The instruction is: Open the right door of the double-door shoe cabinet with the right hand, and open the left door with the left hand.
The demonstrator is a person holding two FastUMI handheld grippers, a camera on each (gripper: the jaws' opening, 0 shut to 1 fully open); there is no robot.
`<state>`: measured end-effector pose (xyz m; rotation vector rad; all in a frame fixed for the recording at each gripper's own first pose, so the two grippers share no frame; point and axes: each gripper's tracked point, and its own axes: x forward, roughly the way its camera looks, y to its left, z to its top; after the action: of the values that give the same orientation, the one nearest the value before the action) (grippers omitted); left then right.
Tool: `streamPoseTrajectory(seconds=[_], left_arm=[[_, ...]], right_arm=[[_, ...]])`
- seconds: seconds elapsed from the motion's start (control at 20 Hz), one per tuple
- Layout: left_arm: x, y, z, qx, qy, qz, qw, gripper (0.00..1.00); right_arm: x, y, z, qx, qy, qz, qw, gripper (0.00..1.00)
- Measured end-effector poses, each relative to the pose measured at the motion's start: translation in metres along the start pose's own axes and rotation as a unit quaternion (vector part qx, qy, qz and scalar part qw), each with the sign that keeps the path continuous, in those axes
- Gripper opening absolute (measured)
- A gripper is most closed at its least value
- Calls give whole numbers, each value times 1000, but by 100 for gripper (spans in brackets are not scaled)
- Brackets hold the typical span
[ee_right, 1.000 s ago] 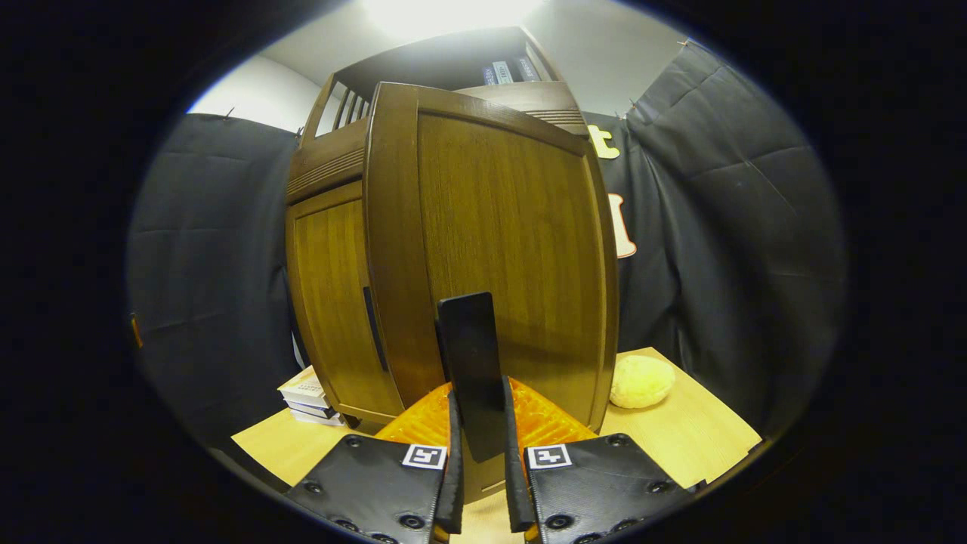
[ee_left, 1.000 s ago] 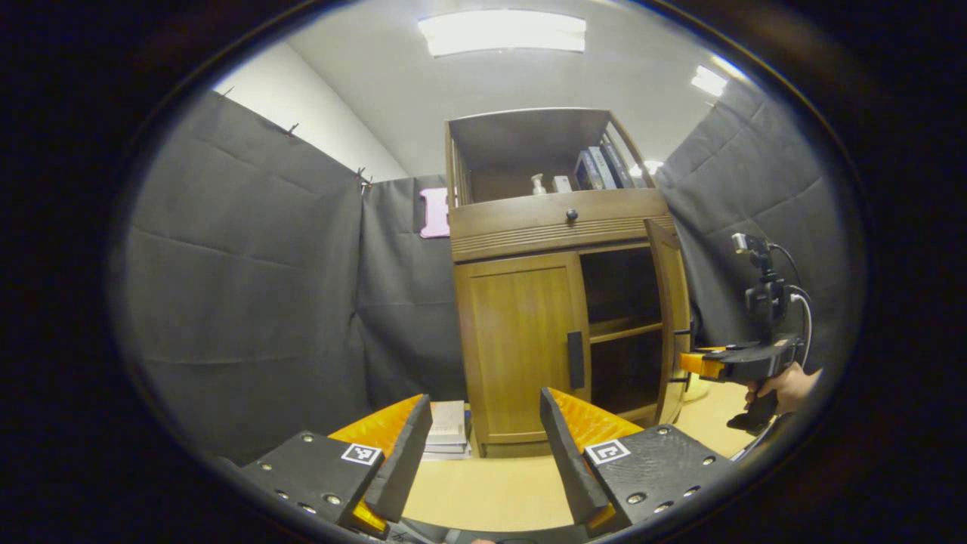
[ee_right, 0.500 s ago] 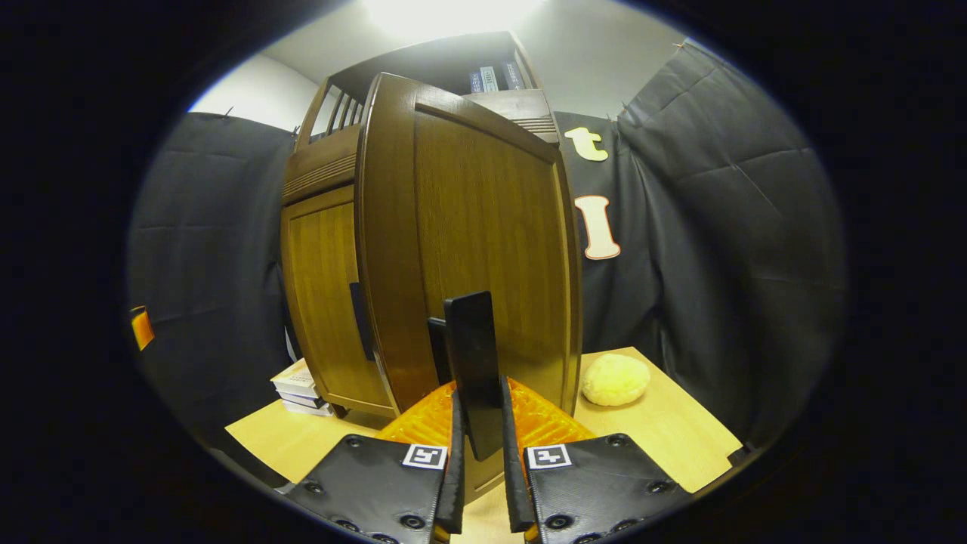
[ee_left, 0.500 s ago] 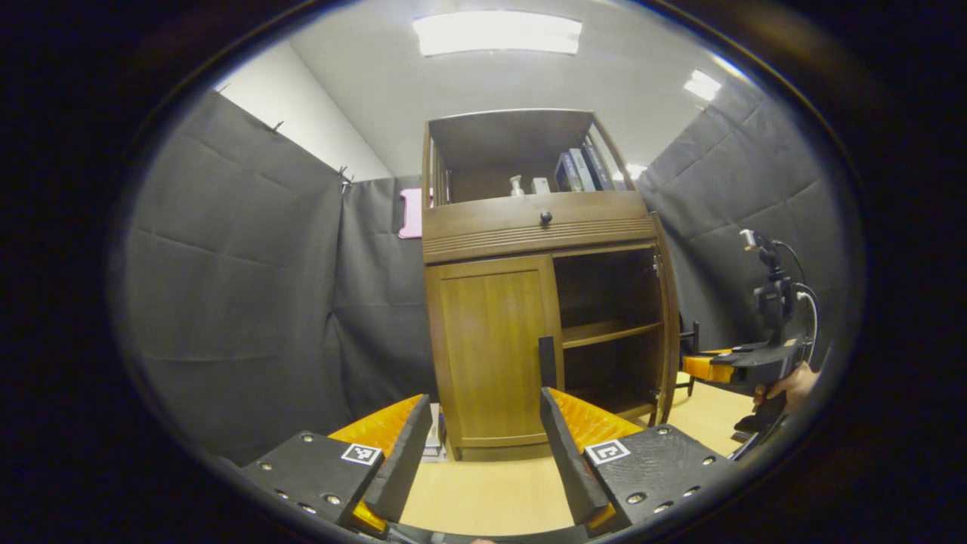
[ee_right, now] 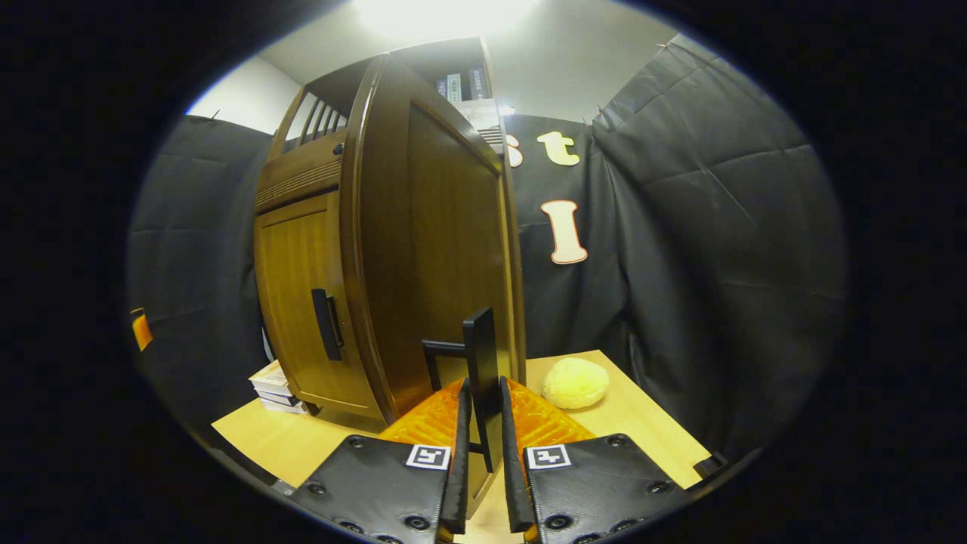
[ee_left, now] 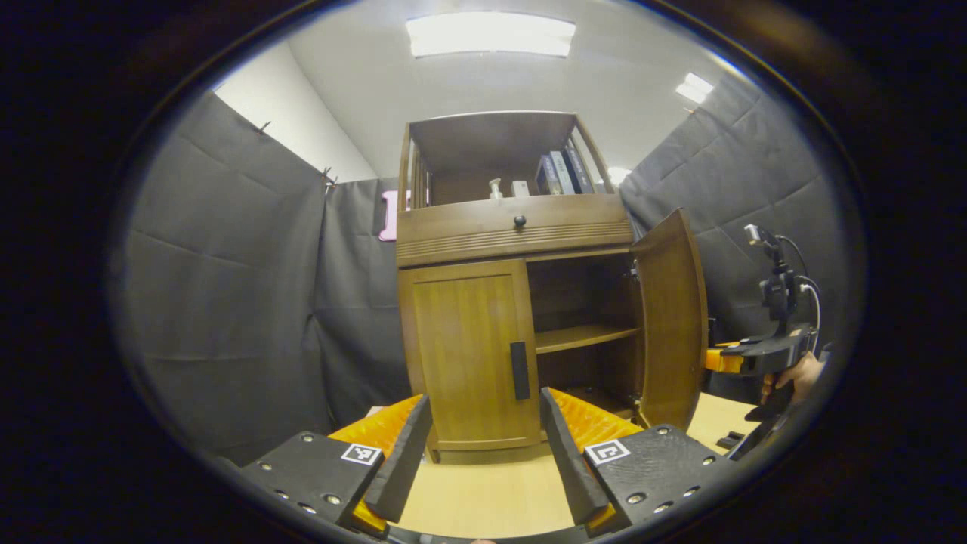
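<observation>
The right door [ee_left: 671, 321] of the shoe cabinet [ee_left: 514, 227] is swung wide open. Its black handle [ee_right: 483, 378] is pinched between both fingers of the right hand-held gripper [ee_right: 483, 461], which is clenched on it. In the right gripper view the handle stands straight up, just ahead of the fingertips, and the door is seen almost edge-on behind it. In the left gripper view the right hand-held gripper [ee_left: 729, 361] is seen far off to the right side, held by a hand [ee_left: 797, 375], just beside the outer edge of the open door.

The left door [ee_left: 468, 355] is shut. Its handle [ee_left: 519, 370] is a dark bar that stands up and down, near the door's inner edge. It lies straight ahead of the left hand-held gripper [ee_left: 483, 431], a little above the gap between the two fingers and a bit toward the right-hand finger. The left hand-held gripper is released, with its fingers spread wide and nothing between them. It is not yet touching the door.

The right door's part of the task looks done. The left door's handle is closer to the left hand-held gripper than to the right one, so it is the one to be used next. The gripper would need to be moved forward and a bit up, so that the upright bar slips between the fingers. Because the bar is tall and thin, it should be pinched from its two sides.

The cabinet stands on a pale wooden desk [ee_left: 483, 499].
</observation>
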<state>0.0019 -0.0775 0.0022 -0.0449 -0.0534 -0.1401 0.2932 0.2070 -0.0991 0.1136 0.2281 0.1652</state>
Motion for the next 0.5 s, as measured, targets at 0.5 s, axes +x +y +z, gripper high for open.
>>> streamPoseTrajectory(seconds=[0.5], left_arm=[[21, -34, 0, 2, -2, -26, 1000, 82]], right_arm=[[-40, -17, 45, 8, -9, -36, 999, 9]])
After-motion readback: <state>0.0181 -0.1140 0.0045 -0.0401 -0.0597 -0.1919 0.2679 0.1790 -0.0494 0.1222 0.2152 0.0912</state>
